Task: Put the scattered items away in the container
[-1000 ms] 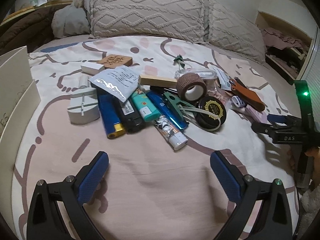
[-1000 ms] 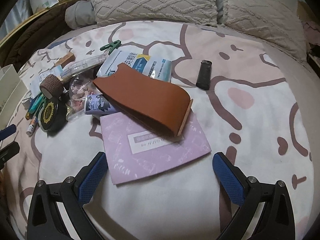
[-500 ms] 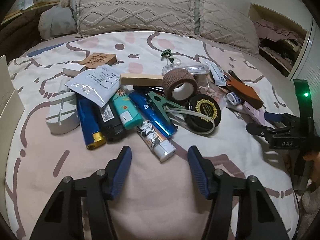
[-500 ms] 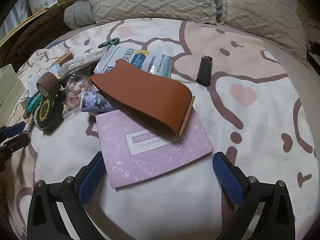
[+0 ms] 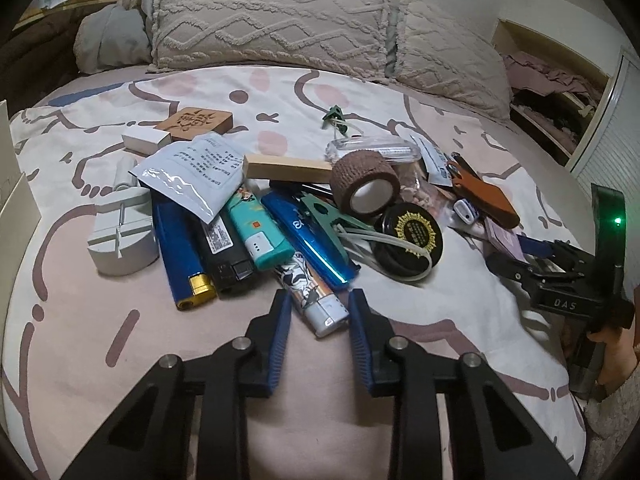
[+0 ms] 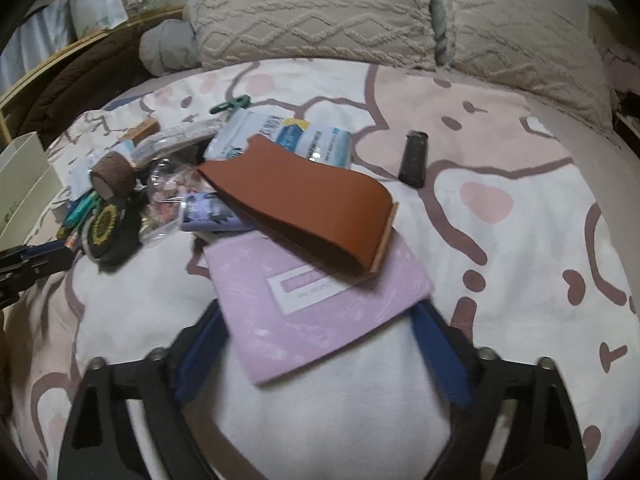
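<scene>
Small items lie heaped on the patterned bedspread [image 5: 400,128]. My left gripper [image 5: 320,312] is shut on the white-capped end of a patterned tube [image 5: 316,296], one blue pad on each side. Behind it lie a blue lighter [image 5: 178,252], a black lighter [image 5: 224,248], a teal case [image 5: 260,228], a brown tape roll [image 5: 366,184] and a round black tin [image 5: 412,232]. My right gripper [image 6: 316,344] is closing, its blurred fingers flanking the near part of a purple booklet [image 6: 320,312] without clearly pressing it. A brown leather sleeve [image 6: 304,204] lies on that booklet.
A cream box wall [image 5: 16,216] stands at the far left edge. A black lighter [image 6: 414,158] lies alone to the right. Knitted pillows [image 5: 280,28] line the head of the bed. My right gripper [image 5: 532,256] shows in the left view, held by a hand.
The left jaws went from wide open to shut around the tube's capped end. The right jaws have started to narrow around the purple booklet, and the right view nudged slightly closer.
</scene>
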`<state>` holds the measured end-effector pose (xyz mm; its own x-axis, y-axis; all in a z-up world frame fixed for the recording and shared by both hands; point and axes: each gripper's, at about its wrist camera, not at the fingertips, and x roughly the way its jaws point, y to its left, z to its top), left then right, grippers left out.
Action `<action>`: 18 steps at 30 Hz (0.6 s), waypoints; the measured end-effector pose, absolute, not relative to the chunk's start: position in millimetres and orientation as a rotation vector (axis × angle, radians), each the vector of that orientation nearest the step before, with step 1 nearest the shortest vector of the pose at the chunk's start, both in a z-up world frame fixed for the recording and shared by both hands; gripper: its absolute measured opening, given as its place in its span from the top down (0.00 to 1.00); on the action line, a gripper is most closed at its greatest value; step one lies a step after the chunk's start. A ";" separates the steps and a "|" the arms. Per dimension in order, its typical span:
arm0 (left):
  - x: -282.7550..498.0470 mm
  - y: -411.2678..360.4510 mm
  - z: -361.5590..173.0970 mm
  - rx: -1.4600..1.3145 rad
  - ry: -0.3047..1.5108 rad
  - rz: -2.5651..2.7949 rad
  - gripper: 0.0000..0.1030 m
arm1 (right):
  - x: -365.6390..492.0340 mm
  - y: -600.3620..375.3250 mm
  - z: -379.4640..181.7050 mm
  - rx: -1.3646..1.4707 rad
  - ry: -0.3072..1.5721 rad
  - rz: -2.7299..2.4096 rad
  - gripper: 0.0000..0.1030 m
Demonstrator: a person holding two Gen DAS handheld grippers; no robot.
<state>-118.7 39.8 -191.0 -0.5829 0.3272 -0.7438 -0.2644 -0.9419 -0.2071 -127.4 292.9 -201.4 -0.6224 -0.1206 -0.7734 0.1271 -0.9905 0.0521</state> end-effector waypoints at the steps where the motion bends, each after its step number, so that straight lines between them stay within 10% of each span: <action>1: -117.6 39.6 -190.9 -1.210 -0.105 2.527 0.71 | -126.2 290.7 -200.4 1.278 0.022 -2.708 0.29; 18: -80.3 49.4 -188.1 -1.215 -0.037 2.420 0.76 | -106.9 270.5 -193.3 1.195 0.083 -2.625 0.52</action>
<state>-80.3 49.4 -188.1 -0.5238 0.3865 -0.7591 -0.3634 -0.9074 -0.2113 -106.9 270.5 -193.3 -0.6300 -0.2065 -0.7486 0.2536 -0.9659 0.0531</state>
